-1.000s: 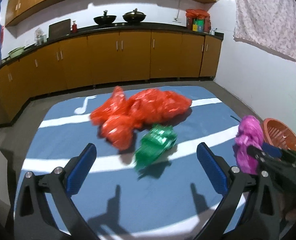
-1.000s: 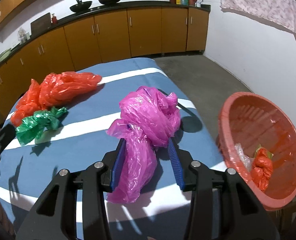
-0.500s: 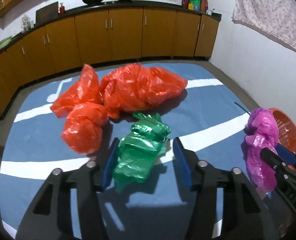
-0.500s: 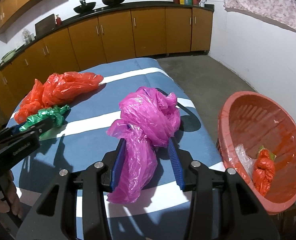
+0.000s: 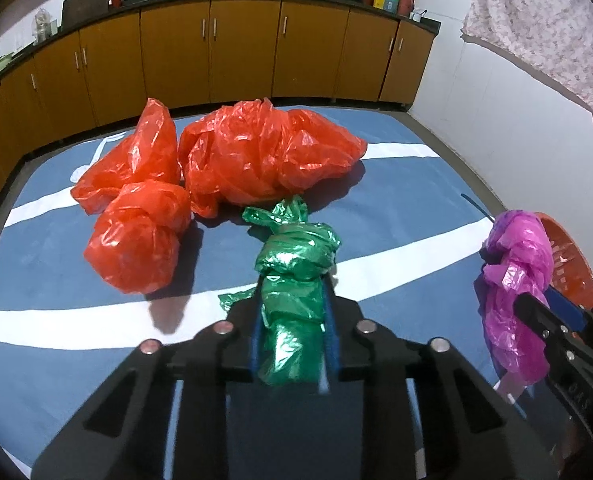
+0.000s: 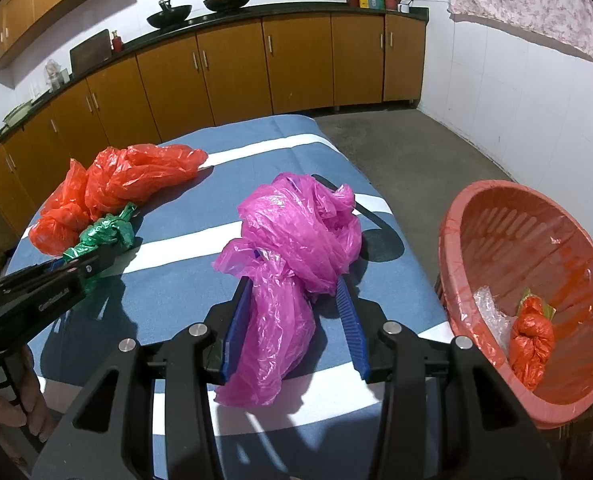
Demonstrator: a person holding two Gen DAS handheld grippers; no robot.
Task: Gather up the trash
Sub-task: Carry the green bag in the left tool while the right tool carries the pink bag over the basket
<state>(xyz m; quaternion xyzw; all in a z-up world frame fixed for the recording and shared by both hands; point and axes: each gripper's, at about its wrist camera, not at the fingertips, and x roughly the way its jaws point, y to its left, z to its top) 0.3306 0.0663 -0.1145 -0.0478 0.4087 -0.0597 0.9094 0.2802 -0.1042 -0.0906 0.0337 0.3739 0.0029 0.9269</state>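
A crumpled green plastic bag (image 5: pixel 296 264) lies on the blue striped cloth (image 5: pixel 396 220). My left gripper (image 5: pixel 293 300) is closing its jaws on it, and the blue pads press its lower half. From the right wrist view the same gripper (image 6: pixel 76 264) holds the green bag (image 6: pixel 104 236) at the left. My right gripper (image 6: pixel 294 284) is shut on a pink plastic bag (image 6: pixel 296 240), held just above the cloth. Two red bags, one large (image 5: pixel 264 152) and one knotted (image 5: pixel 136 240), lie beyond the green bag.
A red plastic basket (image 6: pixel 496 216) sits tilted off the table's right edge, holding a small red knotted bag (image 6: pixel 532 336) and clear wrap (image 6: pixel 492 312). Wooden cabinets (image 5: pixel 240 52) line the far wall. A hand (image 6: pixel 28 400) grips the left tool.
My left gripper came forward and down over the green bag and its wide-open jaws closed onto it. The right gripper stayed still, holding the pink bag.
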